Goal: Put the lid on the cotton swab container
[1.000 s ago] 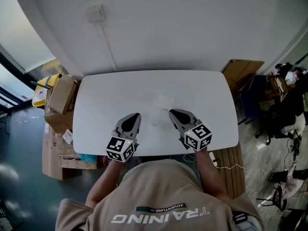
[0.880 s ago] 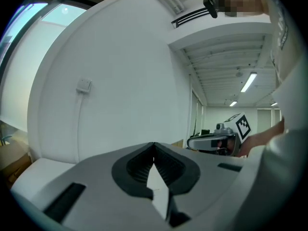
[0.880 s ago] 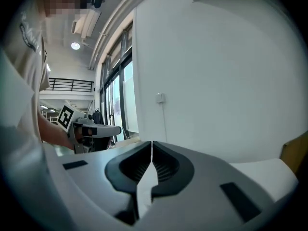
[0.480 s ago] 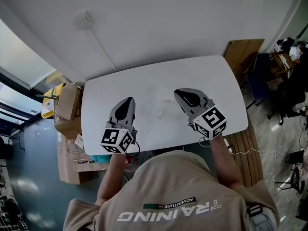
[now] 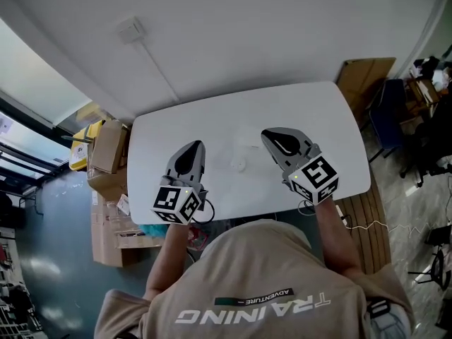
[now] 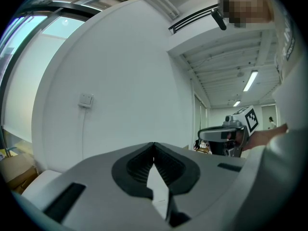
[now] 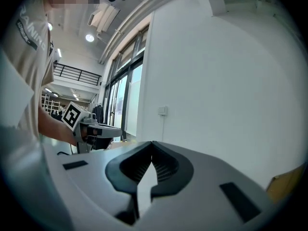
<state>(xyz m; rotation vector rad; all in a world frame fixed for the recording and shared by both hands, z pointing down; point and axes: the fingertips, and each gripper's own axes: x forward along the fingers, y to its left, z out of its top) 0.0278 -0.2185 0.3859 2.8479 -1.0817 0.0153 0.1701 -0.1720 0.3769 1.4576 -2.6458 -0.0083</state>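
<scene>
1. White tabletop (image 5: 325,119) carried the task's plastic near its middle. I saw a small round clear piece (image 5: 239,165) and a fainter clear shape (image 5: 251,145) just beyond it toward the far edge. I could not tell which was the cotton swab container and which the lid.
2. My left gripper (image 5: 195,147) was held over the near half, toward the left edge and apart from the round piece. Its own view showed the jaws pressed together at the tips with nothing between them.
3. My right gripper (image 5: 268,135) was toward the right edge, so the plastic lay between the two grippers. Its jaws were likewise closed on nothing.
4. Both gripper views looked at the white wall (image 5: 247,41), each catching the other gripper at its side.
5. Cardboard boxes (image 5: 106,150) stood on the floor off the left edge.
</scene>
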